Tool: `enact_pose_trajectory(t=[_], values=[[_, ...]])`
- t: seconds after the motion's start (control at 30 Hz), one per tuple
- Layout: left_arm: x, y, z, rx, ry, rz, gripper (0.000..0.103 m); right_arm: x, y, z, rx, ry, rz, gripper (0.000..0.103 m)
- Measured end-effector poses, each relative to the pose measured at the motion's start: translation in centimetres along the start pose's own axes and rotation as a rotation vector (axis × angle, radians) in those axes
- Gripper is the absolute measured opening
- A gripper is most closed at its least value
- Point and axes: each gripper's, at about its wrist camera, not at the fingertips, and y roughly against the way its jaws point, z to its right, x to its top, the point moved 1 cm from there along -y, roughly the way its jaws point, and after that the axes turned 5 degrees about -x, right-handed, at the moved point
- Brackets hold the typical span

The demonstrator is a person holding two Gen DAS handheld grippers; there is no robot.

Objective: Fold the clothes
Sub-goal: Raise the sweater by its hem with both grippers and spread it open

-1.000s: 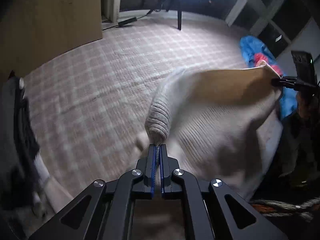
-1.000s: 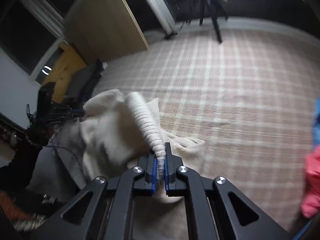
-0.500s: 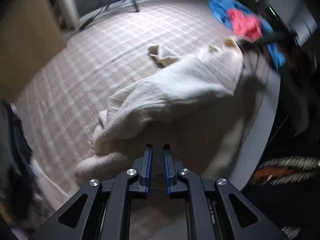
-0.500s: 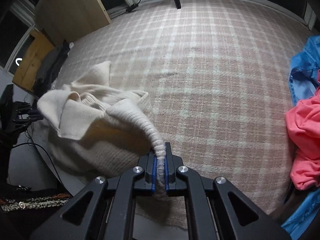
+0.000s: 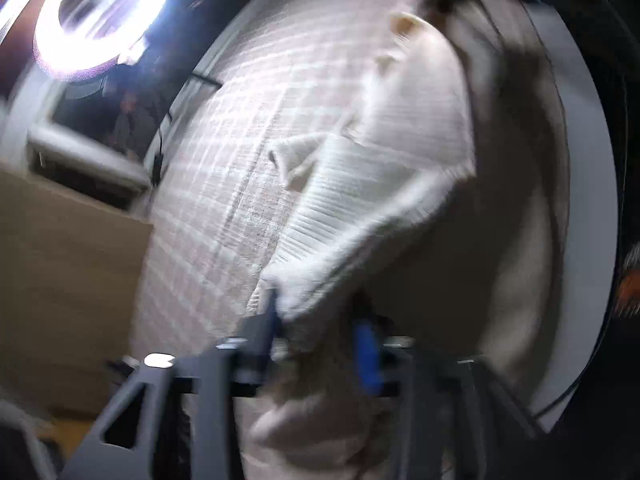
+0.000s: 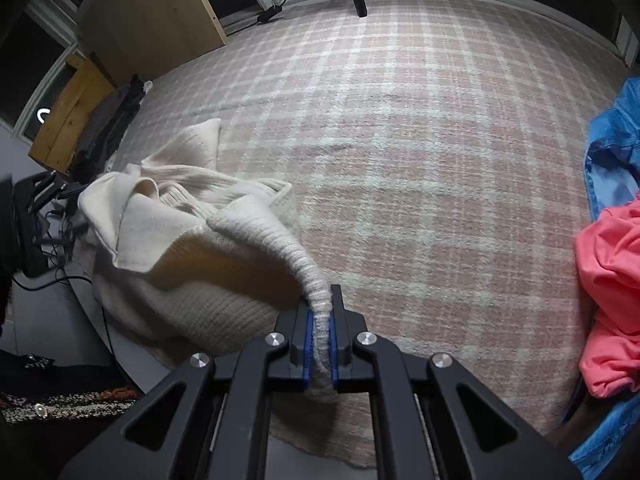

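Cream sweater heaped on the plaid rug, near edge.
The sweater [image 6: 192, 248] bunches at the rug's [image 6: 400, 120] near left; the right gripper [image 6: 320, 344] pinches its ribbed cuff, while the left gripper [image 5: 320, 332] stands parted around a fold. Pink and blue clothes [image 6: 608, 272] lie right.

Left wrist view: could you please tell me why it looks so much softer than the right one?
Left wrist view: motion blur smears the sweater and rug; the ring light glares. Right wrist view: sharp, evenly lit, only fisheye bending.
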Motion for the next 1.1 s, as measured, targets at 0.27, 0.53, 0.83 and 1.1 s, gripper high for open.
enact_pose_trajectory(t=[0.27,0.53,0.83,1.1], values=[[-1.2,6.6,-8.3,0.024,0.340,0.161,0.008,3.4,5.9,-1.5,-0.044,0.012,0.179,0.006],[-1.3,25.4,-16.6,0.361,0.499,0.469,0.008,12.7,24.9,-10.9,-0.172,0.185,0.640,0.006],[-4.0,41.7,-15.8,0.664,0.489,0.715,0.008,10.3,41.1,-19.0,-0.307,0.331,0.954,0.006],[-5.7,44.5,-13.6,0.686,0.464,0.768,0.008,5.6,44.2,-21.6,-0.426,0.370,1.079,0.006]])
